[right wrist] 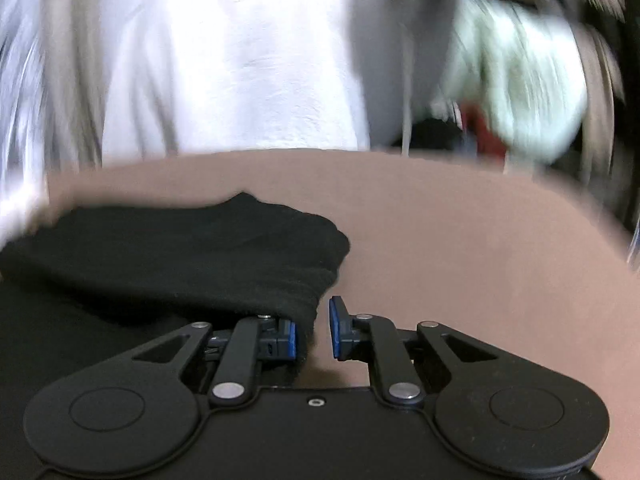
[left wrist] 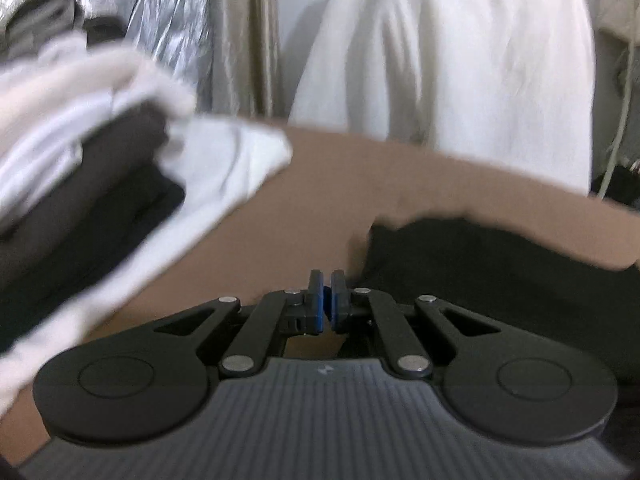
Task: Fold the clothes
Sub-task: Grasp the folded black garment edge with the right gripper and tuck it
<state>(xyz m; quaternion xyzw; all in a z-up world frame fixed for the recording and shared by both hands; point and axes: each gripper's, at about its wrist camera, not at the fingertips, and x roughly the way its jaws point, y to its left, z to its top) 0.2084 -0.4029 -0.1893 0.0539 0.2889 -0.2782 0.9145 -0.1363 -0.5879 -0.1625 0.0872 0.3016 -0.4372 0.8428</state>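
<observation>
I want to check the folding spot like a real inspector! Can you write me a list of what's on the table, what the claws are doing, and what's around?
Surface: brown table, bare in the middle.
Job's things: black garment lying on the table; stack of folded white and dark clothes at the left.
Clutter: nothing seen.
Claws: left claw shut, holding nothing; right claw open, its left pad touching the black garment's edge.
Cables: pale cord hanging at the far right.
Surroundings: white cloth hanging behind the table; shiny curtain; blurred pale green bundle.
</observation>
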